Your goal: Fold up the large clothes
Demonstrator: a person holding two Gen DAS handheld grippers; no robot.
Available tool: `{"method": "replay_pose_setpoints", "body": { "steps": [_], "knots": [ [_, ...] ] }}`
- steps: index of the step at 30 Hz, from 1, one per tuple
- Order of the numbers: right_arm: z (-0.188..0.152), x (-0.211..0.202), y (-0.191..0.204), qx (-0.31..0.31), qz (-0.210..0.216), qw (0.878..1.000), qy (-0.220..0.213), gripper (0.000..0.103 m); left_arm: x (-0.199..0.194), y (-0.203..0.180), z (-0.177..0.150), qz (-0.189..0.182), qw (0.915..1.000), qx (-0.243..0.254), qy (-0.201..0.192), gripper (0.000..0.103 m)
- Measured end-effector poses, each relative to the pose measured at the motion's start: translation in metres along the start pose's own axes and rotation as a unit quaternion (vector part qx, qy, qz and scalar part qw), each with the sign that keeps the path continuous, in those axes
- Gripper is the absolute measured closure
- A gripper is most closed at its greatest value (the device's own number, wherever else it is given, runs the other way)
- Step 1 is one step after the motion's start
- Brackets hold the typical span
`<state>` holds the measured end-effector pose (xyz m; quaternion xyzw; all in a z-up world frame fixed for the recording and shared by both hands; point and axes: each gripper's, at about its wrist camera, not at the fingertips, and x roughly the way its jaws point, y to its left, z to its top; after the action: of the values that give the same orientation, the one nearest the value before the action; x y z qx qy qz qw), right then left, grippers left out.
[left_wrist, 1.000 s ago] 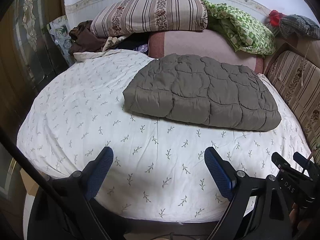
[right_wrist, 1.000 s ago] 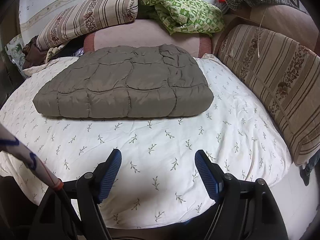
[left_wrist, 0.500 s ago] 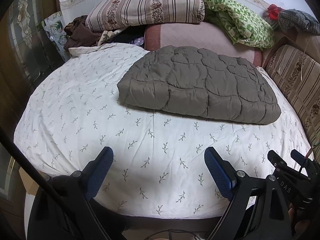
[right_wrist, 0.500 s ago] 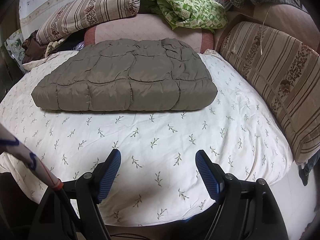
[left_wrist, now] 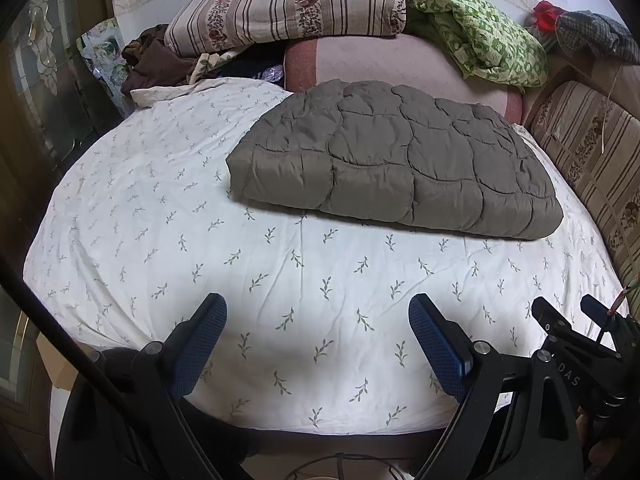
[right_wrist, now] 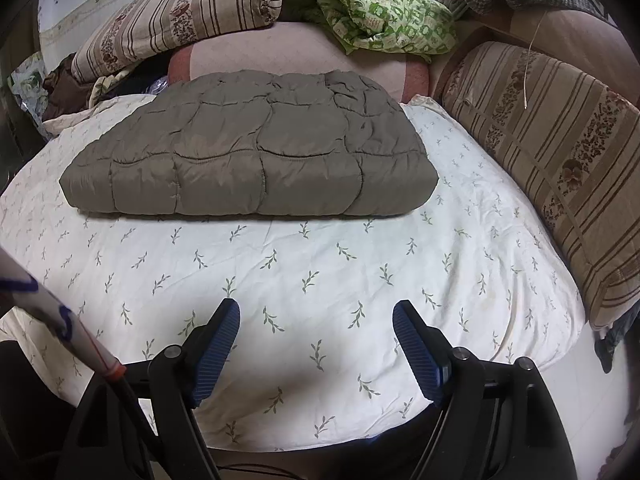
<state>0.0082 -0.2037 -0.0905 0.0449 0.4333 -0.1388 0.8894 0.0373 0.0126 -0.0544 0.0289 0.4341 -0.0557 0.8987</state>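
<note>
A grey-brown quilted padded garment (left_wrist: 396, 160) (right_wrist: 252, 156) lies folded into a thick rectangle on the far half of the bed. Its folded front edge faces me. My left gripper (left_wrist: 318, 312) hangs open above the near part of the bedsheet (left_wrist: 160, 220), well short of the garment, with nothing between its blue pads. My right gripper (right_wrist: 316, 320) is also open over the bedsheet (right_wrist: 460, 260) near the bed's front edge, empty and apart from the garment. In the left wrist view the right gripper's black frame shows at the lower right.
Behind the garment lie a pink cushion (left_wrist: 400, 64), a striped pillow (left_wrist: 288, 8) and a green patterned cloth (left_wrist: 480, 40). A striped bolster (right_wrist: 560, 152) lines the bed's right side. Dark clothes (left_wrist: 156, 60) are piled at the back left.
Both views have shifted slightly, so the garment sits a little higher and larger in frame. The garment itself has not moved, and both grippers stay open.
</note>
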Motion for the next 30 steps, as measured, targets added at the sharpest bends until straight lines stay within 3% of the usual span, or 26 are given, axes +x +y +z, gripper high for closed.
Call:
{"method": "replay_pose_setpoints", "body": {
  "steps": [30],
  "knots": [
    [-0.0033,0.0099,0.0067,0.001,-0.002,1.000,0.017,0.019,0.0097,-0.0015,-0.0029,-0.006,0.9999,-0.002,0.016,0.011]
  ]
}}
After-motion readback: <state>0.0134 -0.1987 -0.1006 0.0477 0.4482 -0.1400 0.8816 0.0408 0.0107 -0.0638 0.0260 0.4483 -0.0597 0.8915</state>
